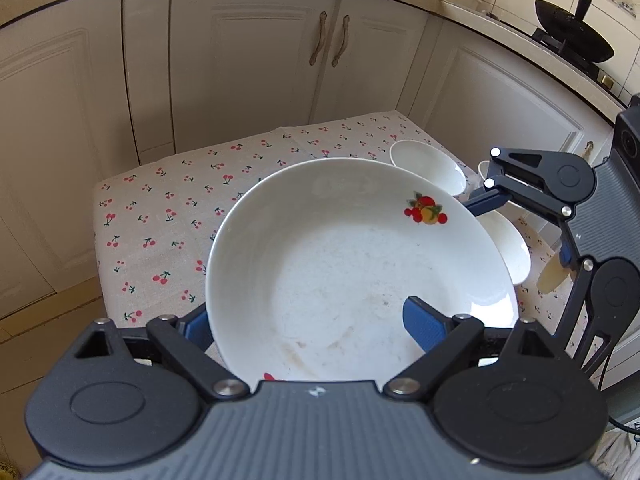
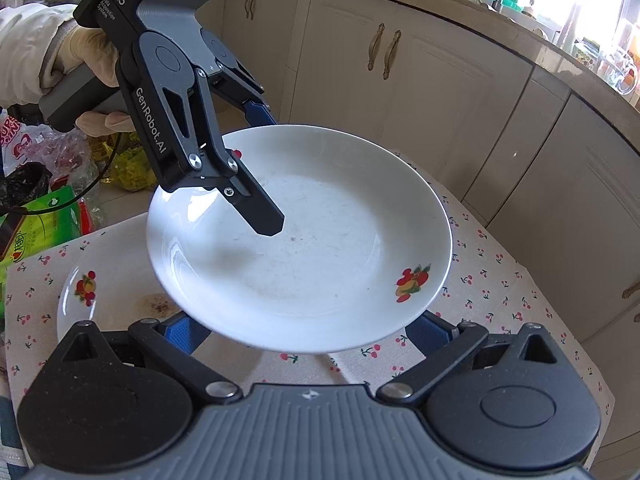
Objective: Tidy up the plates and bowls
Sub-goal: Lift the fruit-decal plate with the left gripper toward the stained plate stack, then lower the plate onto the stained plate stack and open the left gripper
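Hovering above cherry-print tablecloth [image 2: 500,280], white plate [image 2: 300,240] with fruit decal, tilted, clear of table. Left gripper [image 1: 316,320] clamps plate's rim, one finger above, one below. Right gripper [image 2: 304,330] straddles opposite rim; grip unclear. Second plate [image 2: 104,300] lies beneath; two white bowls [image 1: 428,164] nearby.

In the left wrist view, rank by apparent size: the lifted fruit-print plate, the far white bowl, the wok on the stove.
1. Lifted plate, clearly largest, though nearest the camera.
2. Far white bowl and wok look about equal; not ranked.
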